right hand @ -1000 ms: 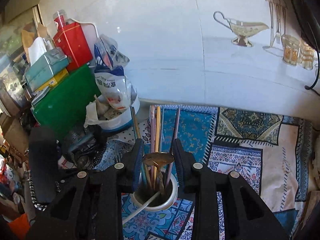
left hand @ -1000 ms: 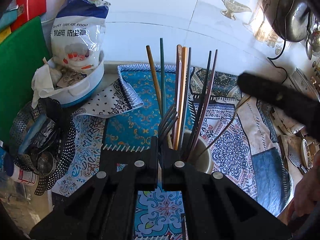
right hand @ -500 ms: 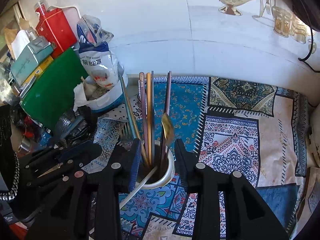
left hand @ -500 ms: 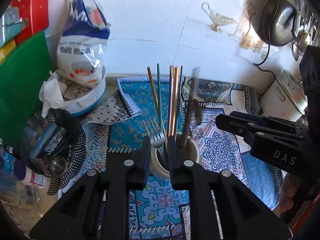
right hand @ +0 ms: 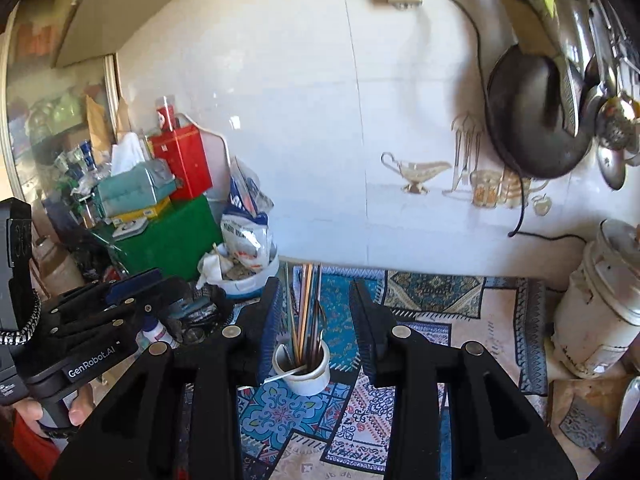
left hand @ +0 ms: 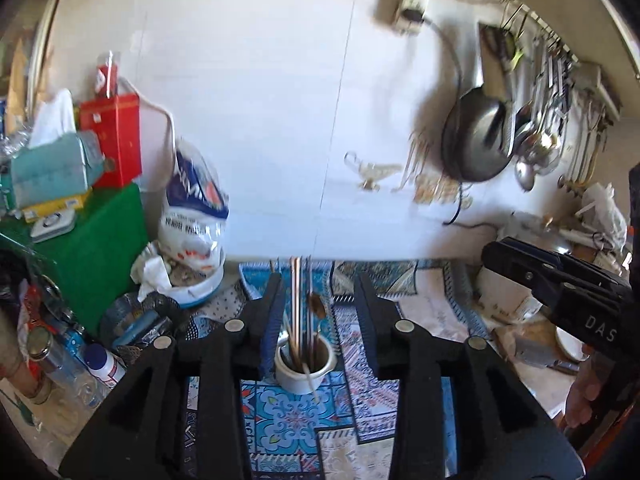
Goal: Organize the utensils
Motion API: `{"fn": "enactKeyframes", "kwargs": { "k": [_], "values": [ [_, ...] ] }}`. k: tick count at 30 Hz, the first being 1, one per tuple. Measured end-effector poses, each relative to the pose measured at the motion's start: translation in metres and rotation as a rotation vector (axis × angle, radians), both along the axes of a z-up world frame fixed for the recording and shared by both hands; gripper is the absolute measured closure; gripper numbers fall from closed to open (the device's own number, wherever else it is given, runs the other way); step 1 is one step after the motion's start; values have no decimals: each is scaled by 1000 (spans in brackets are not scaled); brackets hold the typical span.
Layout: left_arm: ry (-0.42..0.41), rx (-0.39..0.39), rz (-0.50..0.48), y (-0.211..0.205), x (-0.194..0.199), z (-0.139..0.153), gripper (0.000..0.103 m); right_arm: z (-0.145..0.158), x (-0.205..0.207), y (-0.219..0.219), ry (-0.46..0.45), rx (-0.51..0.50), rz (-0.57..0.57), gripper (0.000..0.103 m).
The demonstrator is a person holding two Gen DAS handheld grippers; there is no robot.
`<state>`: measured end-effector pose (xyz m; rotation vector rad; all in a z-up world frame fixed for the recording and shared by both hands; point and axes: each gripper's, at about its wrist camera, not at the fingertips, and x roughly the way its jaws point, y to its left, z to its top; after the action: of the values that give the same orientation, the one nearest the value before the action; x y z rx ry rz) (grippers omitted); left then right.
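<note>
Both grippers are clear of the white ceramic cup (left hand: 305, 366) of chopsticks and cutlery (left hand: 301, 316). The left gripper (left hand: 318, 312) has just been opening; its jaws are released and empty, as are the right gripper (right hand: 312, 316) jaws. The cup stands on the patterned surface (left hand: 360, 408) ahead, between both jaw pairs in view — draw back straight, avoiding the tall handles.

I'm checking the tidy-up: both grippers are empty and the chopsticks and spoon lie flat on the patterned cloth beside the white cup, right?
Not flat beside it: the chopsticks and spoon stand inside the white cup, as the right wrist view shows. Both grippers, left and right, are empty.
</note>
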<state>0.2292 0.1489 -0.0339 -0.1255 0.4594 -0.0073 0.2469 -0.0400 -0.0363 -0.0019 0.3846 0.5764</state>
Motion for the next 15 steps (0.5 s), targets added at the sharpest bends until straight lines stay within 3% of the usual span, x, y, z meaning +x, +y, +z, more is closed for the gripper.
{"fn": "enactKeyframes", "kwargs": {
  "k": [3,7,9,15],
  "values": [
    [-63,18,18,-20,-33,19,64,12,-28,-19,-60,27,-4,67],
    [-140,65,57,-43,-75,35,40,18,-64,-35,-127,29,-16,61],
    [-161,68,74,-50,-93,40,33,18,-78,-42,-156,27,-29,48],
    [-184,58,111,-61,-132,42,9,13,-106,-55,-194,15,-64,21]
  ]
}}
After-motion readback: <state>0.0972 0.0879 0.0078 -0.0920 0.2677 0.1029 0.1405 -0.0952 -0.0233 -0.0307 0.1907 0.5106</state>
